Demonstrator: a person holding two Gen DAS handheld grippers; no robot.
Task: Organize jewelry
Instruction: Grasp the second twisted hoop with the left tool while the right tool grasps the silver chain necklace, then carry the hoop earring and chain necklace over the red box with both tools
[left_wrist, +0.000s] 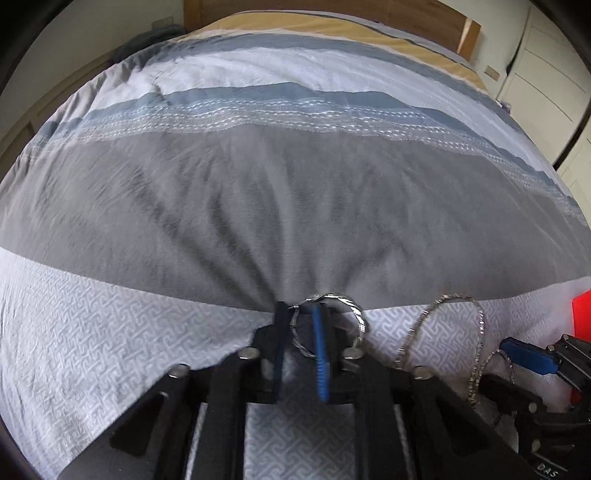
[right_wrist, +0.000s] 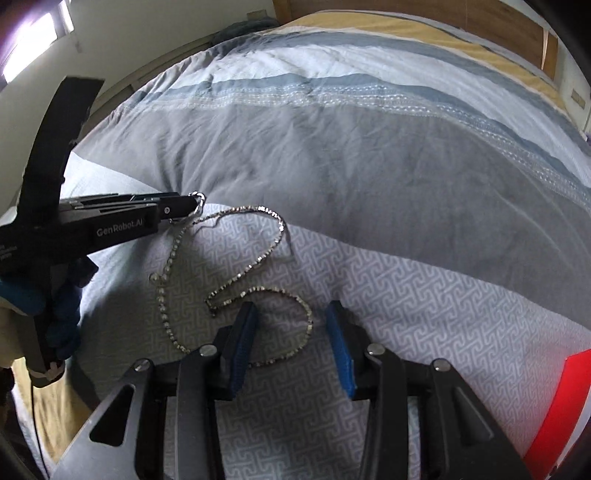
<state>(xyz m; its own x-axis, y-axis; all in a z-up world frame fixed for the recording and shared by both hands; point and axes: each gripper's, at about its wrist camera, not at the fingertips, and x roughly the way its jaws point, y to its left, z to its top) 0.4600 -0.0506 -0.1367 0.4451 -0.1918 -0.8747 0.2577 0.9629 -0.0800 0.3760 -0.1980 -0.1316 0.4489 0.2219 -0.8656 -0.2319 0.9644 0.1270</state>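
My left gripper (left_wrist: 301, 314) is shut on a twisted silver bangle (left_wrist: 354, 308), whose ring loops out past the blue pads. It also shows in the right wrist view (right_wrist: 194, 205), holding the bangle (right_wrist: 200, 201) low over the bed. A silver chain necklace (right_wrist: 258, 291) lies in loose curves on the patterned white cover, also in the left wrist view (left_wrist: 454, 306). My right gripper (right_wrist: 291, 314) is open and empty, its pads on either side of the chain's near loop, just above it. Its blue pad appears in the left wrist view (left_wrist: 528, 354).
The bed cover (right_wrist: 406, 184) has grey, blue and white stripes, with a raised grey fold behind the jewelry. A red box (right_wrist: 554, 406) sits at the right edge, also in the left wrist view (left_wrist: 581, 314). A wooden headboard (left_wrist: 332, 11) stands far back.
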